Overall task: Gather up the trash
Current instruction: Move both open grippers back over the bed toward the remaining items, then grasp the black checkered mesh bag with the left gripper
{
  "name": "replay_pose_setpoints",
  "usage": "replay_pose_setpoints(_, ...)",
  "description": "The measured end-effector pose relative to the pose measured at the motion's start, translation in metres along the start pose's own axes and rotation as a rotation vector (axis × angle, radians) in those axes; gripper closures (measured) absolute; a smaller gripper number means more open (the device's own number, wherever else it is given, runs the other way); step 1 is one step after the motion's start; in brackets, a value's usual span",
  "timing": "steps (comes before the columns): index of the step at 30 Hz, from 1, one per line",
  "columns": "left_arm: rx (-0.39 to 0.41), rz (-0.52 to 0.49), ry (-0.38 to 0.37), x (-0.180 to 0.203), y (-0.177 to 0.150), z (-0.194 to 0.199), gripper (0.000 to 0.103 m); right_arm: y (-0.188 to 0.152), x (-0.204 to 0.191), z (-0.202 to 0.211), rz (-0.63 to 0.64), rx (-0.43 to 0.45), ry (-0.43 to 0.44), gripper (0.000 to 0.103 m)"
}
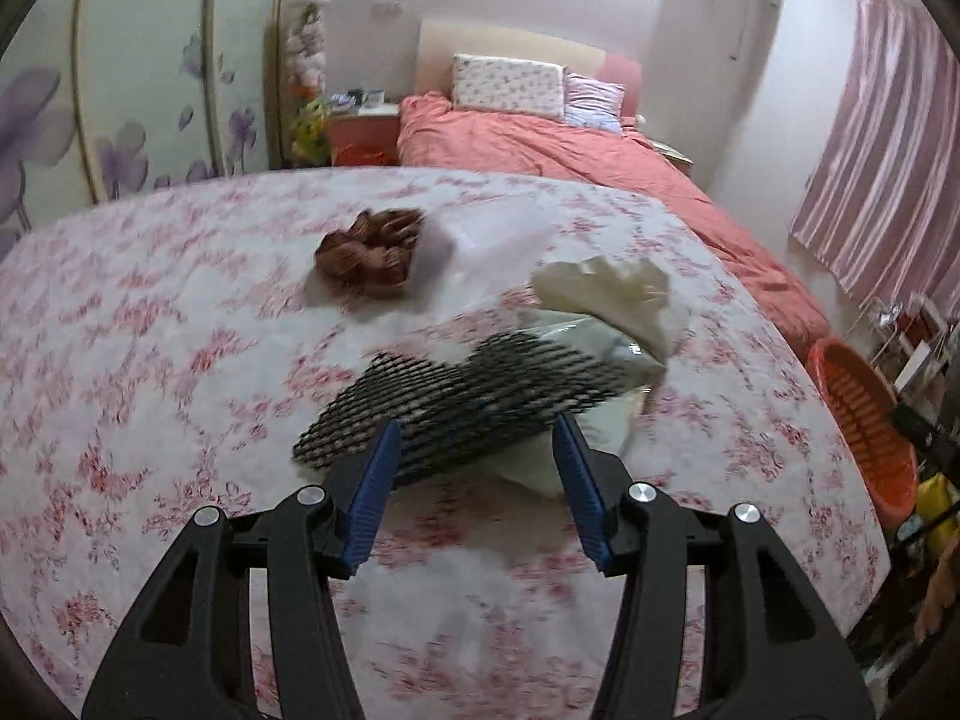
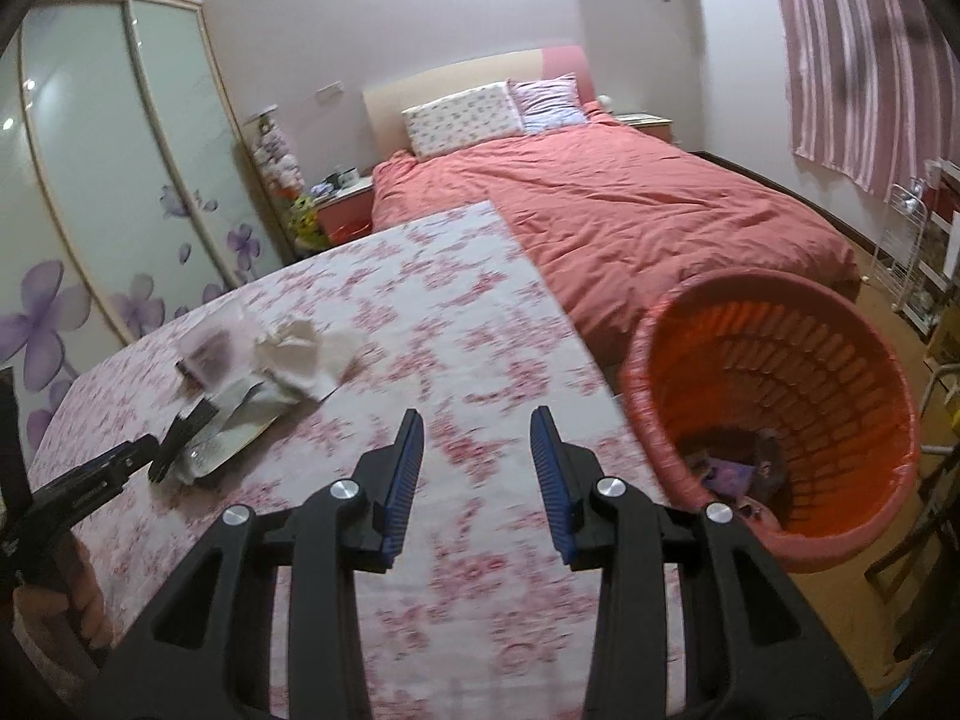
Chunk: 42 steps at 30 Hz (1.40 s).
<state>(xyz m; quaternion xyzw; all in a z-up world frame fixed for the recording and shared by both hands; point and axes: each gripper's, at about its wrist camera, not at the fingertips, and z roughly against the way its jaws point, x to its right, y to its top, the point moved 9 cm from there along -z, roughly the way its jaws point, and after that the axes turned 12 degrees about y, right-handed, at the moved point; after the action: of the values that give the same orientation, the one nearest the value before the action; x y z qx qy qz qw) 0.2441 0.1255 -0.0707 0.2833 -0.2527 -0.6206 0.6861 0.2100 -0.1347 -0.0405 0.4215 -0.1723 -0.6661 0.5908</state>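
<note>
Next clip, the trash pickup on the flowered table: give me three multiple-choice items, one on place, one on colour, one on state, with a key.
1. Where is the orange basket?
A. on the bed
B. on the floor beside the table
C. on the table

2. What colour is the mesh sleeve in front of the left gripper?
A. black
B. yellow
C. green

3. How is the right gripper?
A. shut on a tissue
B. open, holding nothing
C. shut on the basket rim

Key: 1 B, it stands off the table's edge, near the bed. 2 A, the netting is black. 3 B, only tablecloth shows between its fingers.
</note>
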Motion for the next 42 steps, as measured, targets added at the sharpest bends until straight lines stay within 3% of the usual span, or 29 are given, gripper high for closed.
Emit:
replay_pose_setpoints(5,-0.005,0.032,-0.035,-0.011,0.002,-0.008,0.049,-0.004,-0.015,-0.007,0.022,-0.019,0.007,0.066)
replay_pose_setpoints(14,-0.045,-0.013,-0.071,0.001,-0.003,-0.028,0.048,-0.005,-0.031,-0.026,0.044,-0.053,0.017,0.066)
replay_pose_setpoints(20,-0.016,-0.032,-0.070,0.002,-0.002,-0.024,0.084,-0.007,-0.040,-0.040,0.061,-0.075,0.023,0.066)
replay_pose_setpoints(24,0.000,-0.014,-0.054,-0.013,0.001,-0.020,0.094,-0.008,-0.047,-0.048,0.080,-0.088,0.028,0.066)
replay_pose_setpoints(35,0.019,0.070,0.064,-0.090,0.007,-0.018,0.096,-0.006,-0.087,-0.086,0.147,-0.129,0.069,0.066)
replay_pose_setpoints(42,0.039,0.086,0.081,-0.102,0.017,-0.012,0.096,0.006,-0.113,-0.120,0.172,-0.140,0.117,0.066)
